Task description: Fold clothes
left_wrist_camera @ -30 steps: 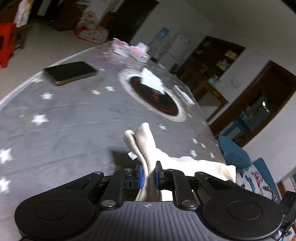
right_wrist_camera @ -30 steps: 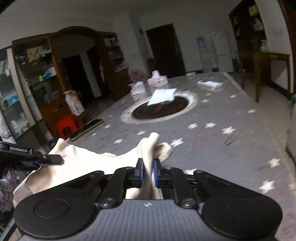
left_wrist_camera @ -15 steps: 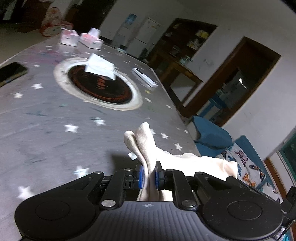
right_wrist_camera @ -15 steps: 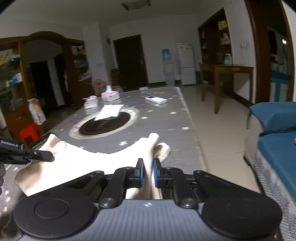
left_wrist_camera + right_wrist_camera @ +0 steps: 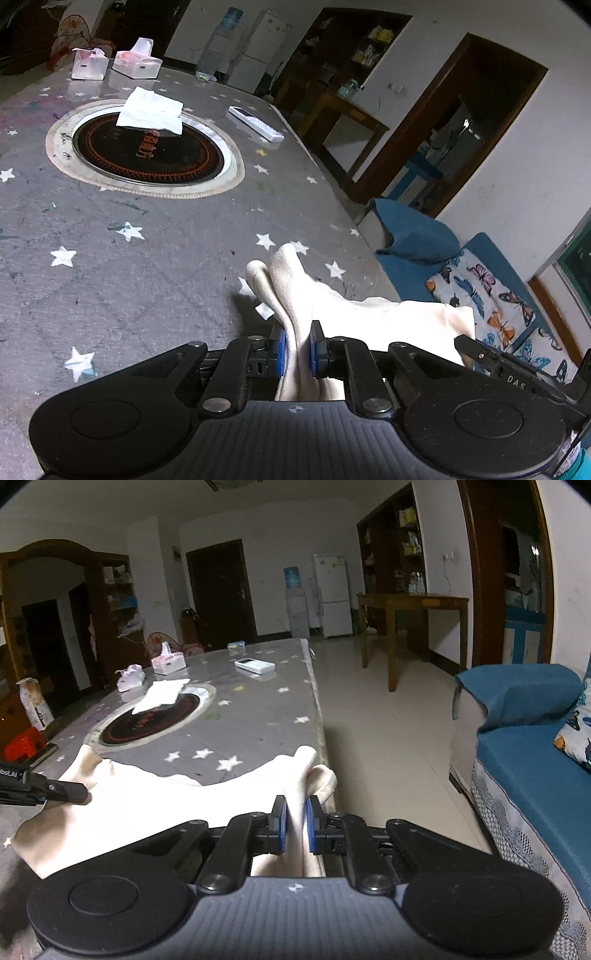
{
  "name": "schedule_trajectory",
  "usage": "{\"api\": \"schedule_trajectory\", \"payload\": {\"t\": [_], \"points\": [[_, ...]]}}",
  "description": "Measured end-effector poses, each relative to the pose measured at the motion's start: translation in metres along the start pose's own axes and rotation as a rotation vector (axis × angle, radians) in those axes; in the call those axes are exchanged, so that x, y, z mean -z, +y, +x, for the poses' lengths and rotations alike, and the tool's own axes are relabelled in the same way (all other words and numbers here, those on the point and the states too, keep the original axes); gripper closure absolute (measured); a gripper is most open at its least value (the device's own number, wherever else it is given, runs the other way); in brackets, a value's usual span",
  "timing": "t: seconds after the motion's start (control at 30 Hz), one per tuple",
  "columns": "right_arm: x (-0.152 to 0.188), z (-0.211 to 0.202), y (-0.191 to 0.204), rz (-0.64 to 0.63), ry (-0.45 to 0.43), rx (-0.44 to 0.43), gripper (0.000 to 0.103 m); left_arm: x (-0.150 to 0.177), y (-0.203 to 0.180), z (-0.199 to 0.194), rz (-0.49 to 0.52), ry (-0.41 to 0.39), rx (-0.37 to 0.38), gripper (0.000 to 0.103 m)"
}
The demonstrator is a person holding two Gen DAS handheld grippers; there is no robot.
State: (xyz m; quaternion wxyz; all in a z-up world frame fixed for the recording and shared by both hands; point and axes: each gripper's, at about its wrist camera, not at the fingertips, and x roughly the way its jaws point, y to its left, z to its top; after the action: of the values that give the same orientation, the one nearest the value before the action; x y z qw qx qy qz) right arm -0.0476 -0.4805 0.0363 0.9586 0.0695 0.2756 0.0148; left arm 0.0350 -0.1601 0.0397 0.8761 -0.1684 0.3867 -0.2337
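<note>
A cream garment (image 5: 388, 317) is stretched between both grippers above the near end of the grey star-patterned table (image 5: 129, 266). My left gripper (image 5: 297, 349) is shut on one bunched corner, which sticks up past the blue pads. In the right wrist view my right gripper (image 5: 294, 825) is shut on another corner of the cream garment (image 5: 147, 805), close to the table's right edge. The left gripper (image 5: 48, 786) shows at the far left of that view, holding its end. What hangs below the grippers is hidden.
A round black burner plate (image 5: 147, 151) with a white napkin (image 5: 149, 112) sits mid-table. Two tissue boxes (image 5: 136, 64) and a white remote (image 5: 255, 123) lie farther back. A blue sofa (image 5: 532, 760) stands to the right across tiled floor (image 5: 388, 731); a wooden table (image 5: 410, 605) stands behind.
Both grippers have swung to the right with the garment held, from over the table's middle toward its right edge. The sofa and floor have come into view. Both grips are unchanged.
</note>
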Motion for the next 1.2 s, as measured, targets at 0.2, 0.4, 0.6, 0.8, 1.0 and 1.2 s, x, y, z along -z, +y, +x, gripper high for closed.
{"api": "schedule_trajectory", "payload": {"t": [0.2,0.4,0.6,0.8,1.0,1.2], "points": [[0.007,0.011,-0.010,0.010,0.027,0.028,0.093,0.005,0.007,0.009,0.006,0.031,-0.038,0.089],[0.008,0.013,-0.019,0.012,0.038,0.056,0.093,0.007,0.011,0.014,-0.001,0.052,-0.059,0.084],[-0.003,0.014,-0.004,-0.023,0.018,0.016,0.092,0.005,0.012,0.014,0.005,0.052,-0.076,0.080],[-0.006,0.033,0.022,-0.079,0.046,-0.047,0.091,0.002,0.014,0.013,0.020,0.041,-0.111,0.074],[-0.003,0.054,0.031,-0.097,0.077,-0.055,0.081,-0.002,0.023,0.013,0.017,0.034,-0.139,0.069],[-0.007,0.057,0.029,-0.091,0.077,-0.052,0.077,-0.007,0.023,0.015,0.026,0.023,-0.155,0.066]]}}
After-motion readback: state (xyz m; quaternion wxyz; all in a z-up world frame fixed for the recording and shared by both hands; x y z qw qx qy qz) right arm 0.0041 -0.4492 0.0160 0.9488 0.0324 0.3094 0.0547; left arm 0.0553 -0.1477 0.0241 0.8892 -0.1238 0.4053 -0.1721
